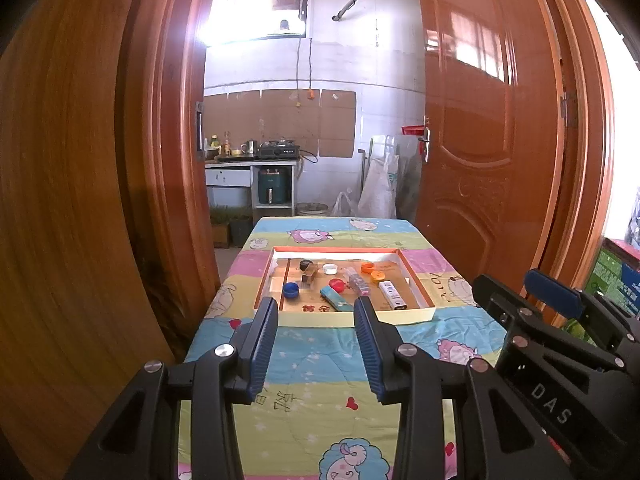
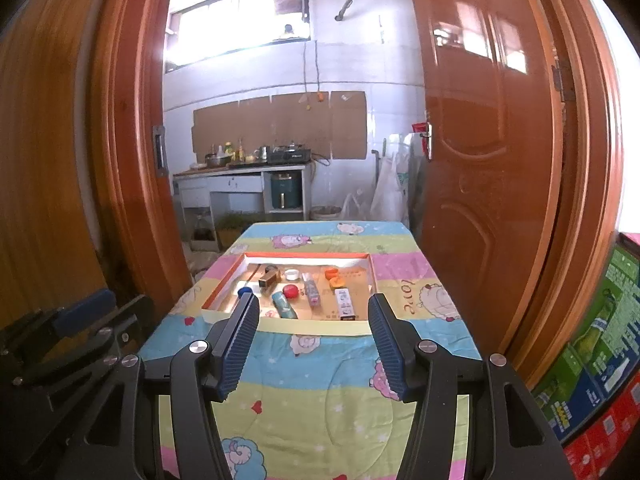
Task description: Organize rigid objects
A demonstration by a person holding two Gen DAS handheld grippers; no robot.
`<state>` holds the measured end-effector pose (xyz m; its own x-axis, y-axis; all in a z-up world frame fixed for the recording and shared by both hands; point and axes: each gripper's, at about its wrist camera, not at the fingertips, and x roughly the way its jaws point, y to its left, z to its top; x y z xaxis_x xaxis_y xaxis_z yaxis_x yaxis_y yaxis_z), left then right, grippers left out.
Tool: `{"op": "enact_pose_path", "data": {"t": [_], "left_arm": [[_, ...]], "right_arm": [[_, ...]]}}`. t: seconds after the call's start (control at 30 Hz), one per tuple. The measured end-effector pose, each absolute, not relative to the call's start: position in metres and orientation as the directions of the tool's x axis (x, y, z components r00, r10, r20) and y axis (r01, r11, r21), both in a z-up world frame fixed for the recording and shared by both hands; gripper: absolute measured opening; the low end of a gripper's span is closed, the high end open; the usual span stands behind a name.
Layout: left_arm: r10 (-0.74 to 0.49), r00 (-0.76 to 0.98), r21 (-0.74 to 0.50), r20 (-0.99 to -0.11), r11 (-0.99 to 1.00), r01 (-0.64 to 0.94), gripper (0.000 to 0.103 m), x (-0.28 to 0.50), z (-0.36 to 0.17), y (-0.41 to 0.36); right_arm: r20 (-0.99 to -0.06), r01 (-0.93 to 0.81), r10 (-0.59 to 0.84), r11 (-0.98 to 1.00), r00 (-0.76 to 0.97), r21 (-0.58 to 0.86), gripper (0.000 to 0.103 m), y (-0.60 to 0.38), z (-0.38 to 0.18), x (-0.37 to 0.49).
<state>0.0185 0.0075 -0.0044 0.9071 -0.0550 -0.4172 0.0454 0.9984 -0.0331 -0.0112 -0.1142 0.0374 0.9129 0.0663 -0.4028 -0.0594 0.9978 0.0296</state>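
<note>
On the far half of the table (image 1: pixel 320 364), a shallow tray (image 1: pixel 348 318) holds the caps, tubes and small boxes, loosely scattered. We cannot tell whether sorting lies ahead or behind. Any reach should come in high over the tray's near wall. Both the left tool (image 1: pixel 316 312) and the right tool (image 2: pixel 314 308) hover level above the near edge, spread wide and holding nothing.

Home kitchen: stove (image 1: pixel 279 149), quilt-covered table (image 1: pixel 320 360).
</note>
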Motion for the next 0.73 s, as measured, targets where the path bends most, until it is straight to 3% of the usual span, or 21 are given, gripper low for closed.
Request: {"op": "enact_pose_path", "data": {"t": [0.73], "left_arm": [[-0.073, 0.917, -0.021, -0.393, 0.997, 0.071, 0.039, 0.0137, -0.0045, 0.0011]], "right_arm": [[-0.415, -0.052, 0.063, 0.998, 0.907, 0.039, 0.059, -0.1151, 0.0358, -0.0083]]}}
